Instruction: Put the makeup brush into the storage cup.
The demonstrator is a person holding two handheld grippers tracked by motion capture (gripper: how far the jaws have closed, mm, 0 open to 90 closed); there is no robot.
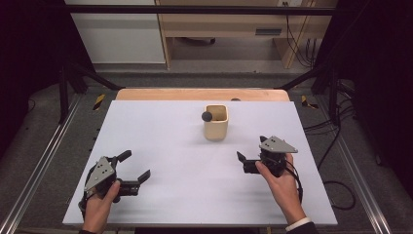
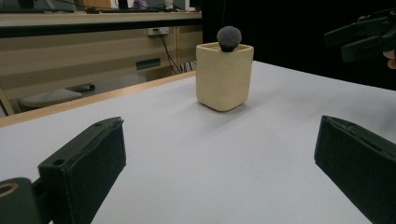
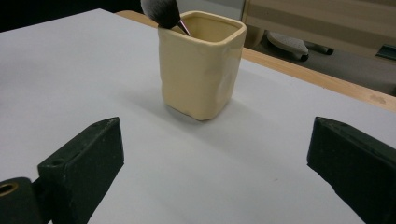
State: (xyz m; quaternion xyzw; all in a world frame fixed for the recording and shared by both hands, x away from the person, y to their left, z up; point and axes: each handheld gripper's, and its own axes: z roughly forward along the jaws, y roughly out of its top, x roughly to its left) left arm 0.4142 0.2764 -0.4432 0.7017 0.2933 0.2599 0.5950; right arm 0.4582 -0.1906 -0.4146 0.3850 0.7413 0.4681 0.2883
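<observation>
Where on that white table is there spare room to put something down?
Nearly everywhere: the wide white table left of the cream cup, and the stretch between the left tongs and right tongs. Only around the cup with its brush is occupied.

From where I stand, the white table is the brightest thing, evenly lit from overhead with no glare, while the surroundings on both sides sink into near black. The cream cup casts only a faint, soft shadow at its base, seen best in the two gripper views. The high view is somewhat soft and grainy, with a smeared streak along the table's near edge. In the gripper views the near black jaws look slightly blurred, and the background furniture is soft.
</observation>
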